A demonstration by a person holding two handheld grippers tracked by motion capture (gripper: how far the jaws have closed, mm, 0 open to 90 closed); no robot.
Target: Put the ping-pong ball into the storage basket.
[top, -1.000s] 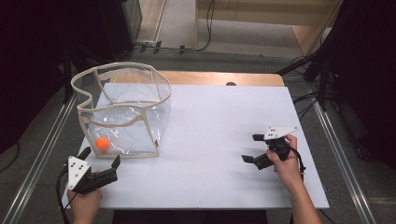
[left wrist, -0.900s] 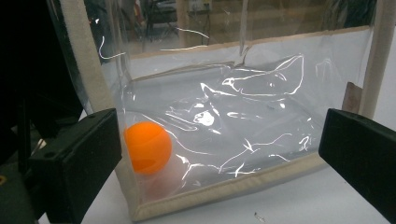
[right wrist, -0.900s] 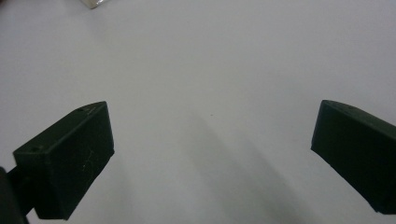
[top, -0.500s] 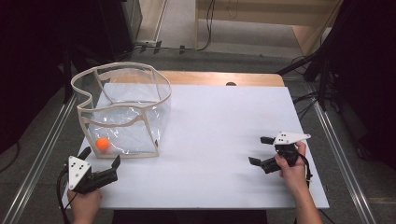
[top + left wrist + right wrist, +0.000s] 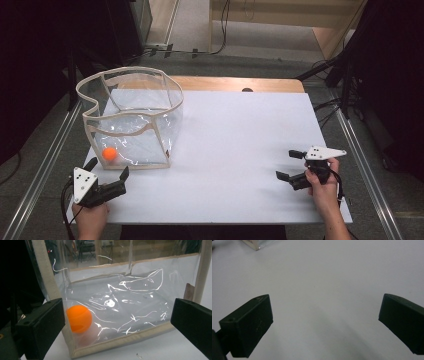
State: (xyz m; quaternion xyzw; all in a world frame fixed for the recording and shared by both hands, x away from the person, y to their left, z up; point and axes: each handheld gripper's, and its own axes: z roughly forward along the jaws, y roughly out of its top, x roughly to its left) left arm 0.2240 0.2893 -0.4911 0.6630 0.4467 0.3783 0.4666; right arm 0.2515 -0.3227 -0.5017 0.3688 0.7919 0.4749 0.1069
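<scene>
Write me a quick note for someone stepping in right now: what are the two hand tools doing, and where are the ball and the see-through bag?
Left gripper: open, holding nothing, aimed at the near corner of the clear bag.
Right gripper: open, holding nothing, over bare white table at the right.
Orange ball: inside the bag, on its floor at the near left corner.
Done: ball is in the bag, bag stands open.
Left: unclear; probably handling the bag next.

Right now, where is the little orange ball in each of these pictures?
High view: ball low left, inside the clear bag's near corner.
Left gripper view: ball left of centre, behind the bag's wall.
Right gripper view: not in it.
Shared landmark: the bag's beige bottom trim.
</scene>
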